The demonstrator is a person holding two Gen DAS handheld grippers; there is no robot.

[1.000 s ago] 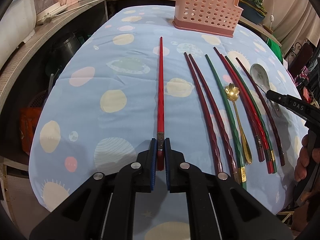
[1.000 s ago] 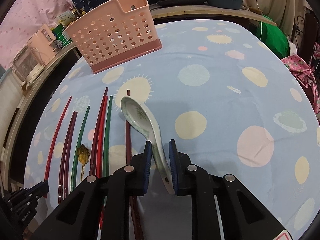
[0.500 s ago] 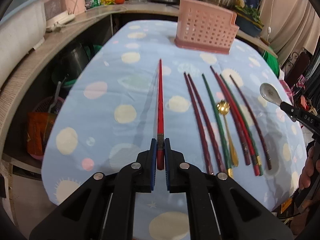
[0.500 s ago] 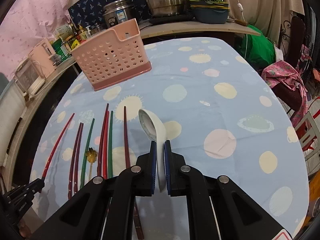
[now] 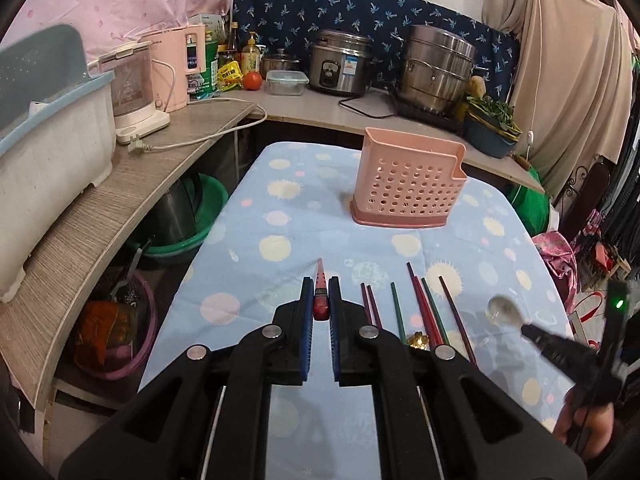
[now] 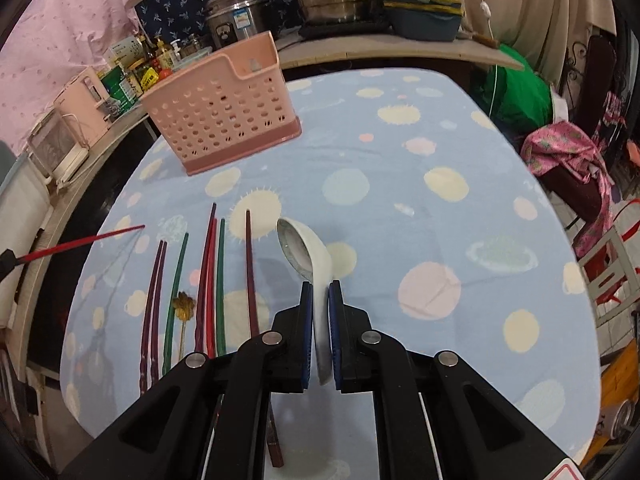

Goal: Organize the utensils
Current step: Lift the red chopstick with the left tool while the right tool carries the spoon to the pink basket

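Left gripper (image 5: 321, 308) jaws clamped on red chopstick (image 5: 320, 280), now lifted clear of bench (image 5: 304, 216). Right gripper (image 6: 320, 312) jaws closed on white spoon (image 6: 306, 248), also raised. Pink basket (image 5: 408, 184) upper centre (likely destination); other chopsticks (image 6: 208, 272) still lying flat.

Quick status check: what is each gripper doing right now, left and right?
Left gripper: shut on the red chopstick, lifted off the table.
Right gripper: shut on the white ceramic spoon by its handle.
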